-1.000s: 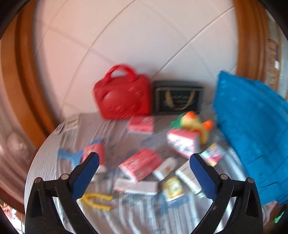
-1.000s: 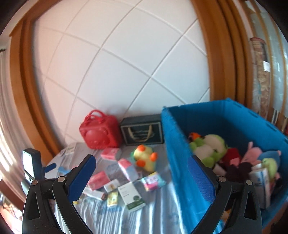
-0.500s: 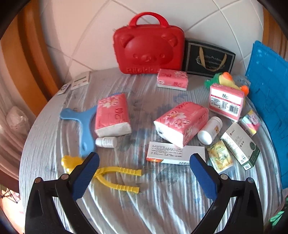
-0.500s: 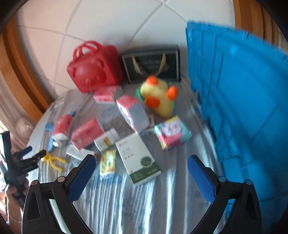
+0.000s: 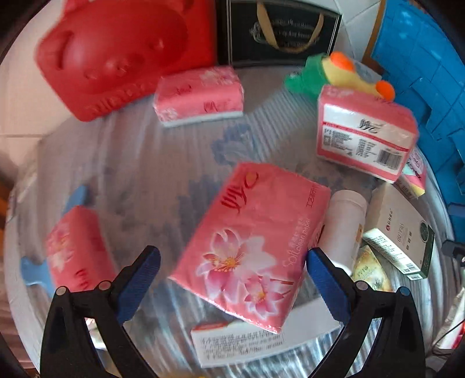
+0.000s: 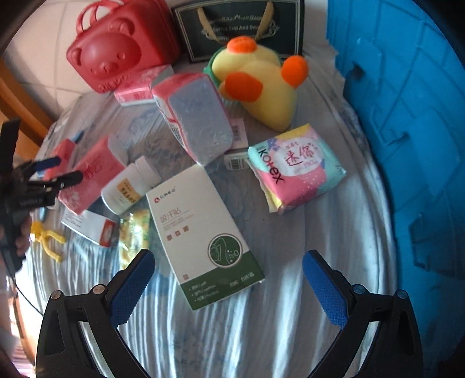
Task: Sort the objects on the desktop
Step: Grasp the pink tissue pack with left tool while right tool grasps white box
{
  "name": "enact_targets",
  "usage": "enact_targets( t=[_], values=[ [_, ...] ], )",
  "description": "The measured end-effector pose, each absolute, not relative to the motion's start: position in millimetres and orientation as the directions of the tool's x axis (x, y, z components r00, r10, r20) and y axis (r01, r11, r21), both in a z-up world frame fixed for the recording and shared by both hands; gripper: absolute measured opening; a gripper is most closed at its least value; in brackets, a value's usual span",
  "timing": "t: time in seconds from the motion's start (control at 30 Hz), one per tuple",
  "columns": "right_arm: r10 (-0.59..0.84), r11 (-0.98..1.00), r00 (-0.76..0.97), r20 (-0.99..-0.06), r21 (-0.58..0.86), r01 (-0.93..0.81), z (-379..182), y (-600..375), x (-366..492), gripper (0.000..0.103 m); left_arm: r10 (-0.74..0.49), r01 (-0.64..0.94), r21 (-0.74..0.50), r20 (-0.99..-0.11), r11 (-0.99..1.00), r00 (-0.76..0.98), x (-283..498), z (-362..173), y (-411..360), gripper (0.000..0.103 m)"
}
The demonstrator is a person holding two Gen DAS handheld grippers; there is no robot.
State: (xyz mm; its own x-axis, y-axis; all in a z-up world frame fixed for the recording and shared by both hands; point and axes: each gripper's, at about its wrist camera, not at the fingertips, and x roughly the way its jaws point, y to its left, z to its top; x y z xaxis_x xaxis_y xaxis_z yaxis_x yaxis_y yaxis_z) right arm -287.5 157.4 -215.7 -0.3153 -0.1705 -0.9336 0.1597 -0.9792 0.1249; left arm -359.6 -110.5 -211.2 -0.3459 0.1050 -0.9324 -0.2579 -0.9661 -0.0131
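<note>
My left gripper [image 5: 232, 258] is open, its blue pads on either side of the near end of a pink flowered tissue pack [image 5: 252, 247] that lies on a white medicine box [image 5: 247, 340]. Other pink tissue packs [image 5: 200, 96] [image 5: 363, 130] [image 5: 78, 250] lie around it, and a white bottle [image 5: 345, 226] rests to its right. My right gripper [image 6: 228, 261] is open just above the near end of a white and green box [image 6: 203, 235]. A Kotex pack [image 6: 296, 168], a yellow plush duck [image 6: 261, 84] and an upended tissue pack [image 6: 197, 116] lie beyond it.
A blue crate [image 6: 407, 145] walls off the right side. A red bear case [image 6: 119, 49] and a black gift bag [image 6: 241, 26] stand at the back against the tiled wall. A yellow tong toy [image 6: 46, 238] lies at the left. The left gripper's fingers [image 6: 55, 171] show in the right wrist view.
Both grippers have dropped from a high view down close to the table. The left one closed in on the flowered tissue pack, the right one on the white and green box. Both stayed open.
</note>
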Motion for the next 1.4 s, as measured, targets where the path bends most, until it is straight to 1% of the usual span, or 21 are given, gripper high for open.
enact_targets(
  t=[0.03, 0.07, 0.17, 0.2, 0.27, 0.33, 0.47, 0.5, 0.53, 0.57, 0.7, 0.8, 0.93, 1.03, 1.23, 1.4],
  values=[
    [-0.165, -0.979, -0.303, -0.939, 0.118, 0.166, -219.7, 154.6, -291.2, 0.103, 0.107, -0.264, -0.020, -0.942, -0.964, -0.318, -366.1, -218.0, -108.7, 0.102],
    [-0.159, -0.977, -0.283, -0.946, 0.111, 0.181, -225.1, 149.9, -295.9, 0.103, 0.086, -0.279, -0.001, -0.952, -0.960, -0.292, -372.1, -227.4, -104.9, 0.102],
    [-0.136, -0.972, -0.245, -0.960, 0.082, 0.218, -239.1, 137.2, -306.6, 0.103, 0.001, -0.286, 0.080, -0.962, -0.955, -0.274, -381.6, -252.0, -95.9, 0.102],
    [-0.124, -0.972, -0.237, -0.964, 0.070, 0.226, -242.7, 133.2, -310.1, 0.103, -0.001, -0.274, 0.082, -0.959, -0.958, -0.282, -381.2, -253.9, -96.0, 0.099],
    [-0.107, -0.967, -0.210, -0.972, 0.052, 0.250, -252.4, 124.4, -317.1, 0.103, 0.017, -0.234, 0.063, -0.945, -0.970, -0.325, -374.9, -248.1, -99.0, 0.090],
    [-0.099, -0.963, -0.194, -0.976, 0.045, 0.267, -257.4, 117.8, -321.1, 0.103, -0.010, -0.188, 0.079, -0.940, -0.979, -0.340, -367.2, -243.5, -101.5, 0.088],
    [-0.089, -0.953, -0.173, -0.981, 0.033, 0.303, -266.7, 107.4, -323.4, 0.103, -0.118, -0.081, 0.160, -0.919, -0.984, -0.377, -337.2, -229.0, -106.1, 0.087],
    [-0.082, -0.949, -0.169, -0.982, 0.025, 0.315, -269.3, 104.8, -323.1, 0.101, -0.129, -0.063, 0.166, -0.913, -0.984, -0.387, -329.3, -224.3, -107.0, 0.087],
    [-0.079, -0.945, -0.162, -0.984, 0.022, 0.327, -271.6, 102.5, -322.2, 0.098, -0.136, -0.045, 0.167, -0.907, -0.985, -0.398, -321.9, -218.8, -107.4, 0.087],
    [-0.077, -0.940, -0.161, -0.984, 0.018, 0.340, -272.9, 100.5, -320.9, 0.085, -0.138, -0.023, 0.162, -0.900, -0.987, -0.413, -310.2, -210.4, -108.0, 0.087],
    [-0.078, -0.931, -0.195, -0.978, 0.002, 0.364, -265.6, 97.2, -309.4, 0.082, -0.155, 0.026, 0.162, -0.871, -0.987, -0.467, -273.7, -182.1, -103.0, 0.087],
    [-0.124, -0.932, -0.237, -0.964, 0.031, 0.362, -243.3, 100.8, -291.9, 0.080, -0.167, 0.032, 0.176, -0.844, -0.984, -0.509, -242.6, -160.2, -101.3, 0.087],
    [-0.151, -0.933, -0.347, -0.926, 0.017, 0.360, -199.5, 109.6, -258.7, 0.079, -0.151, 0.052, 0.148, -0.814, -0.988, -0.561, -206.8, -128.4, -96.0, 0.087],
    [-0.179, -0.935, -0.421, -0.889, 0.020, 0.354, -166.6, 115.7, -230.8, 0.079, -0.154, 0.059, 0.148, -0.784, -0.987, -0.601, -183.7, -109.3, -89.4, 0.087],
    [-0.198, -0.945, -0.588, -0.784, -0.006, 0.326, -99.7, 112.6, -193.7, 0.079, -0.124, 0.029, 0.142, -0.728, -0.990, -0.674, -147.7, -75.1, -62.0, 0.087],
    [-0.198, -0.962, -0.722, -0.663, -0.009, 0.273, -33.7, 141.1, -148.5, 0.079, -0.046, -0.029, 0.101, -0.667, -0.994, -0.743, -129.3, -36.8, -24.6, 0.087]
  ],
)
